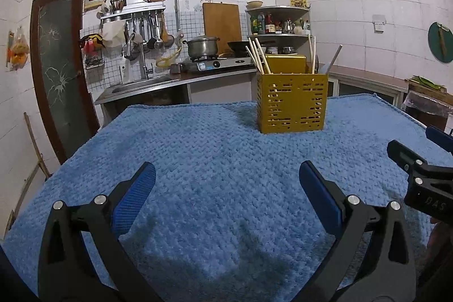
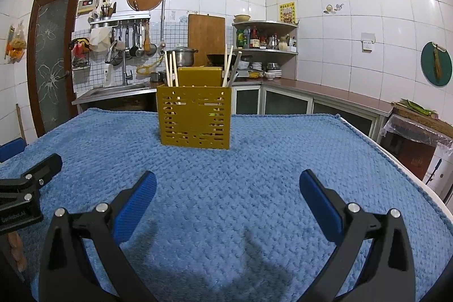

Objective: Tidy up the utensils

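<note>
A gold slotted holder (image 1: 291,104) is seen standing upright on a blue towel (image 1: 215,160), its long axis vertical and its open top facing up. From the left claw (image 1: 226,180) it lies ahead and a little to the right, well apart from the fingertips; from the right claw (image 2: 228,186) it lies ahead and slightly to the left, likewise well apart. Pale wooden chopsticks (image 1: 259,55) are held in the holder's left compartment, their long axes near vertical, leaning slightly with the upper ends splayed out. More sticks (image 1: 312,54) are seen rising from the right compartment, and beside them a grey metal handle (image 1: 334,58) is tilted up and to the right. In the right wrist view the chopsticks (image 2: 171,68) stand nearly straight at the left side and the sticks (image 2: 228,65) lean at the right side.

The left claw is held spread wide over the towel, nothing between its blue pads (image 1: 136,200). The right claw is likewise spread wide, with nothing held between its pads (image 2: 136,205). Each claw is seen at the edge of the other's view, close alongside.

Beyond the towel, a sink (image 1: 141,84), a steel pot (image 1: 202,45) on a stove, a leaning cutting board (image 1: 222,24) and a corner shelf (image 1: 279,21) of bottles are seen against the white tiled wall.
</note>
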The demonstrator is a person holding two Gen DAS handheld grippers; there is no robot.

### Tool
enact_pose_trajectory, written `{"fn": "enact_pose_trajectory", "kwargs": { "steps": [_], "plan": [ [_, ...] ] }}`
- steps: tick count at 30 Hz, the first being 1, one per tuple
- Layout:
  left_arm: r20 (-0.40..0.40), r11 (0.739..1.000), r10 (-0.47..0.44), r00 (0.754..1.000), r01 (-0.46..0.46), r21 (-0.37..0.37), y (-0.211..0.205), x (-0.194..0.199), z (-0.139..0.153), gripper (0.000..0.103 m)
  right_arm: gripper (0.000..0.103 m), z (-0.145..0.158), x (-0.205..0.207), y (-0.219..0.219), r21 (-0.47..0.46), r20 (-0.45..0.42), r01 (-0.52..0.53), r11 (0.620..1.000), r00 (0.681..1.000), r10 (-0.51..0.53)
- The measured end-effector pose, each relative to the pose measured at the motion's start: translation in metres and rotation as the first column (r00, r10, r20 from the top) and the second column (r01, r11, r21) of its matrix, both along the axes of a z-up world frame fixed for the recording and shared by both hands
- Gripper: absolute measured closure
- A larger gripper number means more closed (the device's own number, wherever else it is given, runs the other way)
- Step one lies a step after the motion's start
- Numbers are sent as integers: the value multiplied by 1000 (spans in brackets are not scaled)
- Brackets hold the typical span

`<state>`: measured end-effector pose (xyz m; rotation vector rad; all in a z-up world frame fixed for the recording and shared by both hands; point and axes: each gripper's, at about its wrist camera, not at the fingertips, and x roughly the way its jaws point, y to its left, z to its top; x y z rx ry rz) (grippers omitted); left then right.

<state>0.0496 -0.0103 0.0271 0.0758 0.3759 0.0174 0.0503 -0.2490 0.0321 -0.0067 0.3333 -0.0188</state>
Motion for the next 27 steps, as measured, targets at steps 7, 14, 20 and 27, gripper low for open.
{"fn": "enact_pose_trajectory", "kwargs": {
  "steps": [7,14,20,27],
  "plan": [
    [8,1000,-2,1000,2,3,0,-1,1,5,4,0,1,-1,2,1,3,1000,1000,-3],
    [5,1000,-6,1000,7,-9,2,0,1,5,4,-1,0,-2,3,-2,11,1000,1000,-11],
    [1,1000,-8,1000,8,-15,2,0,0,5,4,-1,1,-2,1,-4,17,1000,1000,-17],
    [1,1000,-8,1000,8,-15,2,1,0,5,4,-1,0,-1,0,-4,18,1000,1000,-18]
  ]
}}
